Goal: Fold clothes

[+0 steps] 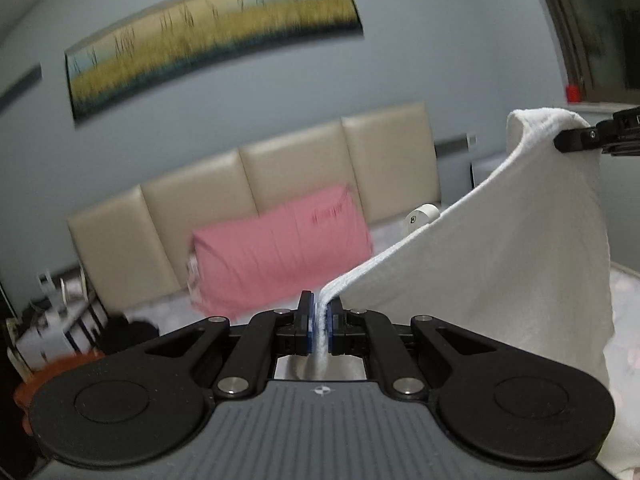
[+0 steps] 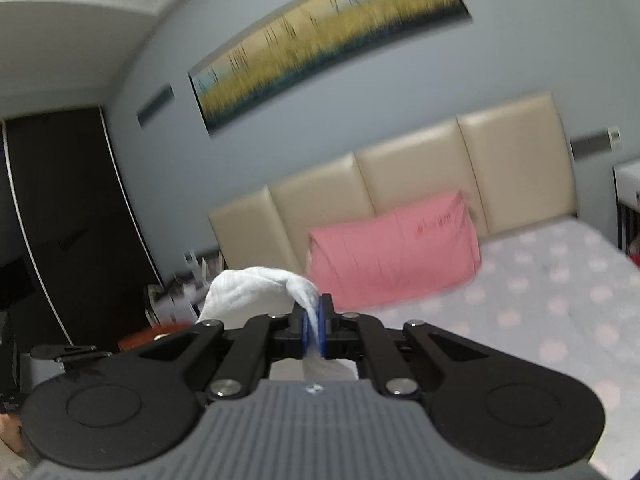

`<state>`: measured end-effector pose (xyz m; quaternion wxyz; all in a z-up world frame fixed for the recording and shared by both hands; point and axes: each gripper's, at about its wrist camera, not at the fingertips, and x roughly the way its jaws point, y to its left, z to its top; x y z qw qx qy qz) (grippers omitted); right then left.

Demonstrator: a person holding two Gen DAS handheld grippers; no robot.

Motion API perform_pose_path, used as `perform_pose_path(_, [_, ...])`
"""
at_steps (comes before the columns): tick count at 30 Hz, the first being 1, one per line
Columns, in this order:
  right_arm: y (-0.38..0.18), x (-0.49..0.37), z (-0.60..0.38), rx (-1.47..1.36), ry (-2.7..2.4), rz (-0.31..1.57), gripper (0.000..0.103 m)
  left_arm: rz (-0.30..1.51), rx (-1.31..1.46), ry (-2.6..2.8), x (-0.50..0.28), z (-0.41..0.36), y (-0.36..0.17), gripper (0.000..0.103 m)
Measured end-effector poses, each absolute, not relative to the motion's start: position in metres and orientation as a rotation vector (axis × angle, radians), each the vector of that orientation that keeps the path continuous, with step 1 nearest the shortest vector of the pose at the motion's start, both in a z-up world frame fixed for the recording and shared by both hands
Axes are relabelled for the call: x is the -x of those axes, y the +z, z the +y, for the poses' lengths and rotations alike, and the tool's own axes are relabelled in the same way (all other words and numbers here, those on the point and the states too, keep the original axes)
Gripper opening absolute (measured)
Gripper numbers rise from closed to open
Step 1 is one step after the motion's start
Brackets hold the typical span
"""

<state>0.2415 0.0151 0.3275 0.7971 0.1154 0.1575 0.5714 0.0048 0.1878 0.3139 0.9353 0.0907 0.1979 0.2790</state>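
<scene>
A white knit garment (image 1: 500,248) hangs in the air above the bed, stretched between both grippers. My left gripper (image 1: 319,320) is shut on one edge of it, the cloth pinched between the blue pads. In the left wrist view the right gripper (image 1: 576,140) comes in from the right edge and holds the garment's upper corner. In the right wrist view my right gripper (image 2: 314,330) is shut on a bunched fold of the white garment (image 2: 256,286), which drapes off to the left. The garment's lower part is hidden.
A bed (image 2: 540,300) with a pale dotted sheet lies below. A pink pillow (image 1: 280,248) leans on the beige padded headboard (image 1: 248,184). A dark wardrobe (image 2: 72,220) stands left. A cluttered bedside stand (image 1: 52,312) and an orange object (image 1: 52,372) sit at the left.
</scene>
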Motion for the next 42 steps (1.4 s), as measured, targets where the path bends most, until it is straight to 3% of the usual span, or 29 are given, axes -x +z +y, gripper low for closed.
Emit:
perform_pose_path(4, [0.336, -0.227, -0.014, -0.243, 1.270, 0.321, 0.006, 0.410, -0.180, 0.527, 0.014, 0.169, 0.327, 0.004])
perform_pose_path(10, [0.307, -0.201, -0.065, -0.154, 1.332, 0.401, 0.006, 0.553, -0.206, 0.445, 0.056, 0.124, 0.258, 0.004])
perform_pose_path(19, [0.163, -0.135, -0.104, 0.065, 1.379, 0.796, 0.006, 0.887, -0.014, 0.428, 0.080, 0.118, 0.093, 0.004])
perform_pose_path(24, [0.082, -0.094, -0.089, 0.223, 1.392, 0.989, 0.006, 1.055, 0.060, 0.488, 0.076, 0.126, 0.031, 0.005])
perform_pose_path(27, [0.043, -0.076, -0.077, 0.331, 1.404, 1.088, 0.006, 1.147, 0.145, 0.503, 0.076, 0.131, 0.017, 0.011])
perform_pose_path(31, [0.023, -0.058, -0.062, 0.416, 1.451, 1.147, 0.006, 1.219, 0.264, 0.453, 0.090, 0.120, 0.011, 0.050])
perform_pose_path(33, [0.020, -0.050, -0.054, 0.448, 1.475, 1.154, 0.006, 1.228, 0.336, 0.439, 0.097, 0.120, 0.013, 0.052])
perform_pose_path(40, [0.000, -0.040, -0.027, 0.444, 1.511, 1.282, 0.034, 1.226, 0.667, 0.472, 0.117, 0.140, 0.027, 0.058])
perform_pose_path(42, [0.002, -0.047, -0.030, 0.412, 1.516, 1.319, 0.037, 1.235, 0.684, 0.509, 0.123, 0.142, 0.027, 0.058])
